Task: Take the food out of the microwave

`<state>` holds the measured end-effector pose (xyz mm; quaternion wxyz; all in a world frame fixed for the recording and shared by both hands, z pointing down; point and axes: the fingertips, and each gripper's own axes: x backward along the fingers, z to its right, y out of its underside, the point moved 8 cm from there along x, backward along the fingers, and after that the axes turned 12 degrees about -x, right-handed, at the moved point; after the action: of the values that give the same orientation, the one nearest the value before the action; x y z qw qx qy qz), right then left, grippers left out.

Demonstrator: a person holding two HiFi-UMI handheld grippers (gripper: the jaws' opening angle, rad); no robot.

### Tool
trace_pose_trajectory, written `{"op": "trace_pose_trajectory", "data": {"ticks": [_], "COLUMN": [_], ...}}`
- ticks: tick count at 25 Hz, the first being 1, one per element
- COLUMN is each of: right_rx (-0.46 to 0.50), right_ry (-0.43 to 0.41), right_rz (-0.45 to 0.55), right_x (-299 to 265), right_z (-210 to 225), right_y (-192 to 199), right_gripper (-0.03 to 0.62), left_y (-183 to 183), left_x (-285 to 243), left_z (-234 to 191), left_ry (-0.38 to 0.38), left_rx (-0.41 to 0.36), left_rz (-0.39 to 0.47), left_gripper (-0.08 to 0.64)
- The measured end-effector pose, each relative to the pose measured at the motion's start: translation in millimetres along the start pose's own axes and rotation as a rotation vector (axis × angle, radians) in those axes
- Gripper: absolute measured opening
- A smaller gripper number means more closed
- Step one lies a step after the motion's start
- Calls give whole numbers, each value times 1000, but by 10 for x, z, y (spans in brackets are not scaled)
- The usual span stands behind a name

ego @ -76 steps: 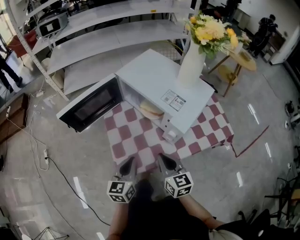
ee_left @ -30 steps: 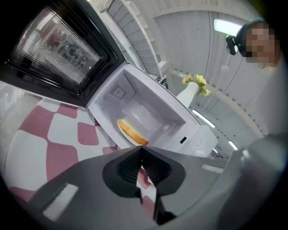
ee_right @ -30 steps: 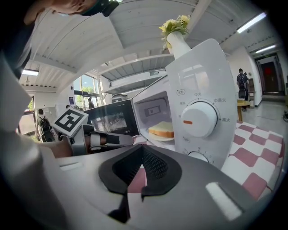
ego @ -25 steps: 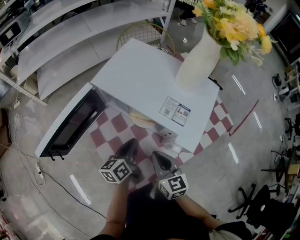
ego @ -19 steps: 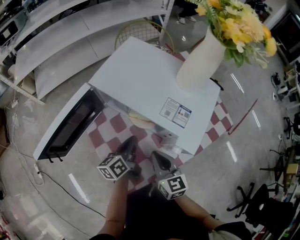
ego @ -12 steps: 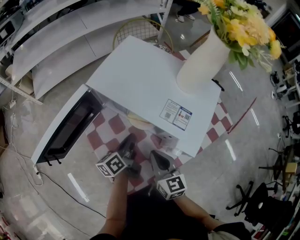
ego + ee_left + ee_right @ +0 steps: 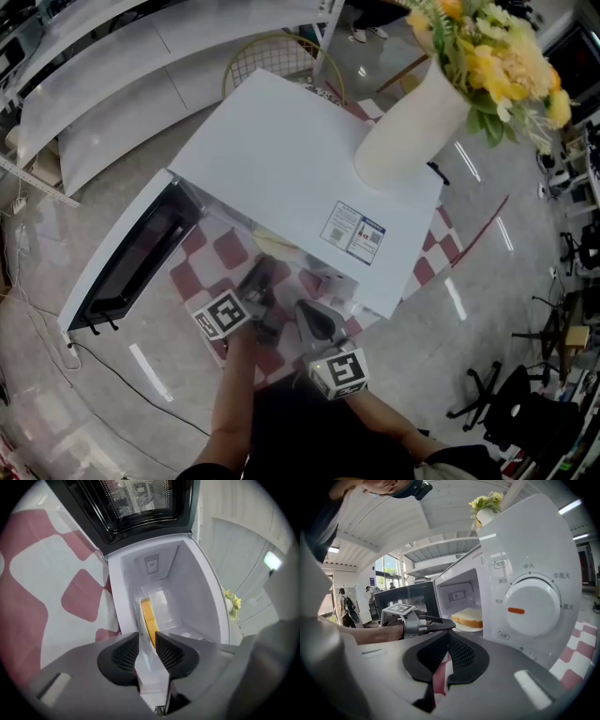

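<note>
Toast [image 7: 468, 617] on plate [image 7: 467, 627] inside microwave [image 7: 281, 159]. Left gripper [image 7: 147, 637] at cavity mouth, jaws slightly parted, empty. Right gripper [image 7: 448, 638] jaws pressed together, empty. Spread left jaws wider, enter level, pinch plate rim, probably its near edge.

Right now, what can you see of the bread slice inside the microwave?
The bread slice is thick, pale on top, with a yellow-brown crust edge. It lies flat on a white plate on the floor of the open microwave cavity. Only the plate touches it. The left gripper points at it from in front of the opening, jaws slightly apart and empty.
</note>
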<state>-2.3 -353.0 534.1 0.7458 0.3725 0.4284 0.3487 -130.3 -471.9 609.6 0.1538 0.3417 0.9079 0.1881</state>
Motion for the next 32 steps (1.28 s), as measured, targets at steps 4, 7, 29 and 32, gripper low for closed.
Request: {"op": "trace_pose_trajectory", "data": {"ticks": [4,7,29,32], "right_rx": [-4,-7,-3,-3], "right_ry": [6,13,18,19], "right_rz": [-6,-9,18,22], "right_x": [13,37,54,60], "right_z": [18,22,77,82], "right_y": [-1,-3,-38,-41], "right_gripper": [0,1,2,1], "left_y": [-10,-26,-16,7], "left_x": [-78,-124,-76,-41], "left_z": [30,41,-76,-91], "left_ry": [6,6,16,24], "left_rx": [16,42,250,258], "left_rz": [20,34,126,128], "left_gripper": [115,109,18,18]}}
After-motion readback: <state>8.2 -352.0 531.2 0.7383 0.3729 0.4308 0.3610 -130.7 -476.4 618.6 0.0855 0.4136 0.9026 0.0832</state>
